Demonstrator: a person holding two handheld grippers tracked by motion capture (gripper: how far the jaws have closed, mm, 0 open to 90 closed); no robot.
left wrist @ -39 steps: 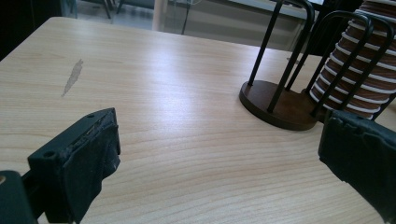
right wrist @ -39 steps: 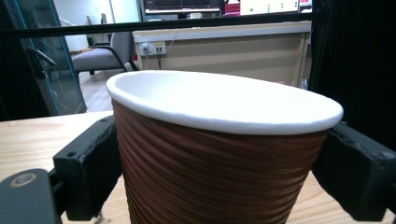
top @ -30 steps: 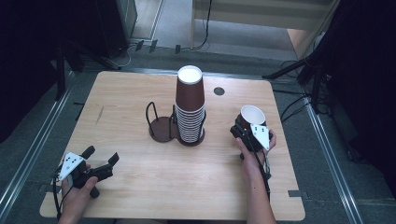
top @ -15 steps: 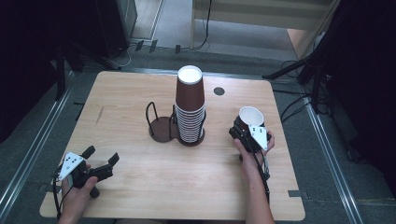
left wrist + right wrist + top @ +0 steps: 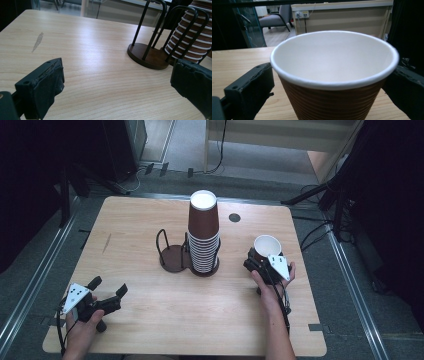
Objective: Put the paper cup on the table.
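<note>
Little has been shifted since the earlier frame: the brown ribbed paper cup (image 5: pixel 266 248), at three o'clock on the counter (image 5: pixel 150 320), is gripped by the right hand-held gripper (image 5: pixel 260 262), likely for stacking, while the left hand-held gripper (image 5: pixel 107 290) is held open and empty.

Table (image 5: pixel 150 220) evenly lit from overhead, bright vs. dark surroundings left and right. Soft shadows only. Left gripper view: pale glare streak across wood (mid-table). Near jaws blurry in both gripper views; cup (image 5: pixel 334 82) rim sharp.
</note>
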